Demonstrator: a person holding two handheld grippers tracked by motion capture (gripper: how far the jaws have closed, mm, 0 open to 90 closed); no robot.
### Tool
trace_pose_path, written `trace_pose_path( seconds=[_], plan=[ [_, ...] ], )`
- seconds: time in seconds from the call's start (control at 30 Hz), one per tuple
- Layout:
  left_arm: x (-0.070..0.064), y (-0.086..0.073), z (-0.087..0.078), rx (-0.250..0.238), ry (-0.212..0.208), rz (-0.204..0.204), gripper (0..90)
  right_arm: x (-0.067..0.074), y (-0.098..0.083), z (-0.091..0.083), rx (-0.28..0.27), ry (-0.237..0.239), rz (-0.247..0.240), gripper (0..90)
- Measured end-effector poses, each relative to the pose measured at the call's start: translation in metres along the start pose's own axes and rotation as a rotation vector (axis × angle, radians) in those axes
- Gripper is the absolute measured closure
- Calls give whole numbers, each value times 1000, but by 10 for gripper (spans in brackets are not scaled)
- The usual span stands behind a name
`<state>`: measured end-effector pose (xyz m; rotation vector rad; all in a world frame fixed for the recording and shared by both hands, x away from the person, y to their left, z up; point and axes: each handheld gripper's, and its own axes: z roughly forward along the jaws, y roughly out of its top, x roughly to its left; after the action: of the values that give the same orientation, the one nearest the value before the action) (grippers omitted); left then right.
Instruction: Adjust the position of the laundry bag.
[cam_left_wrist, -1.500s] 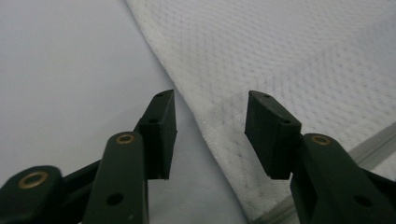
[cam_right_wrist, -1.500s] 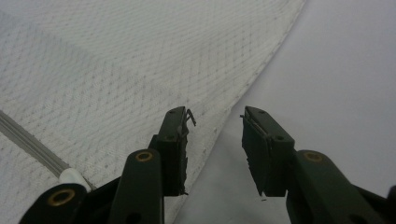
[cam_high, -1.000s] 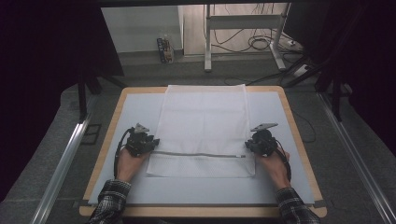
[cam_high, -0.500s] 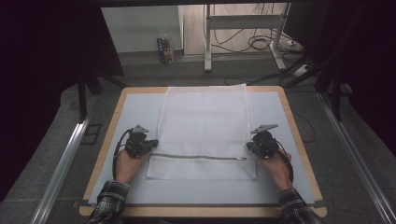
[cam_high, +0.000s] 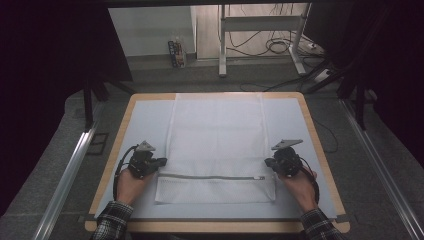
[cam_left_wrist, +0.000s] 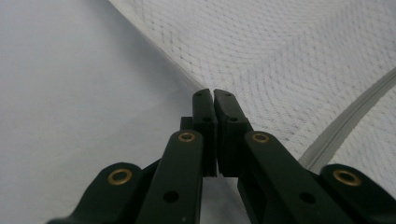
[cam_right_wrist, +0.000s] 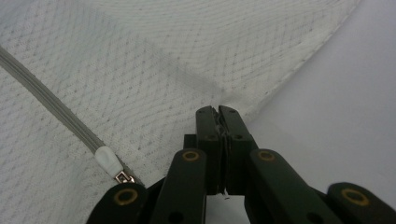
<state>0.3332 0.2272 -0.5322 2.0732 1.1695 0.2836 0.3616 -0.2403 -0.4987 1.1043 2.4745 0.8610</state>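
jaws of the left gripper (cam_high: 161, 162) and right gripper (cam_high: 269, 163) were clamped on the mesh bag (cam_high: 216, 145) edges at lower frame, apparently mid-fold, needing an even pull next.

White mesh cloth on a matt tabletop.
We are seeing a mesh laundry bag (cam_high: 216, 145) of open-weave netted cloth, its ribbed grey zipper tape (cam_right_wrist: 51, 109) ending in a smooth white plastic pull (cam_right_wrist: 106, 159) with a small metal link. The table (cam_high: 145, 112) is showing a smooth, matt pale surface edged in wood. The jaws are looking like matt black plastic with brass-coloured rivets.
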Motion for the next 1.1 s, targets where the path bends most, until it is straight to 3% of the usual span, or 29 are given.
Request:
trace_pose_path(
  seconds=[0.13, 0.47, 0.7, 0.8, 0.9, 1.1],
  plan=[
    [-9, -4, -5, 13, 11, 31, 884, 2, -4, -4, 1, 11, 7, 868],
    [-21, -14, -12, 31, 15, 55, 882, 9, -11, -11, 11, 31, 7, 865],
    [-23, -17, -10, 46, 12, 50, 874, 10, -14, -10, 30, 35, 8, 861],
    [-22, -17, -11, 37, 17, 52, 828, 10, -15, -8, 39, 31, 4, 816],
    [-21, -16, -14, 3, 38, 41, 598, 10, -15, -10, 14, 24, 7, 691],
    [-23, -18, -13, -26, 80, 45, 348, 12, -19, -14, 2, 14, 15, 546]
  ],
)
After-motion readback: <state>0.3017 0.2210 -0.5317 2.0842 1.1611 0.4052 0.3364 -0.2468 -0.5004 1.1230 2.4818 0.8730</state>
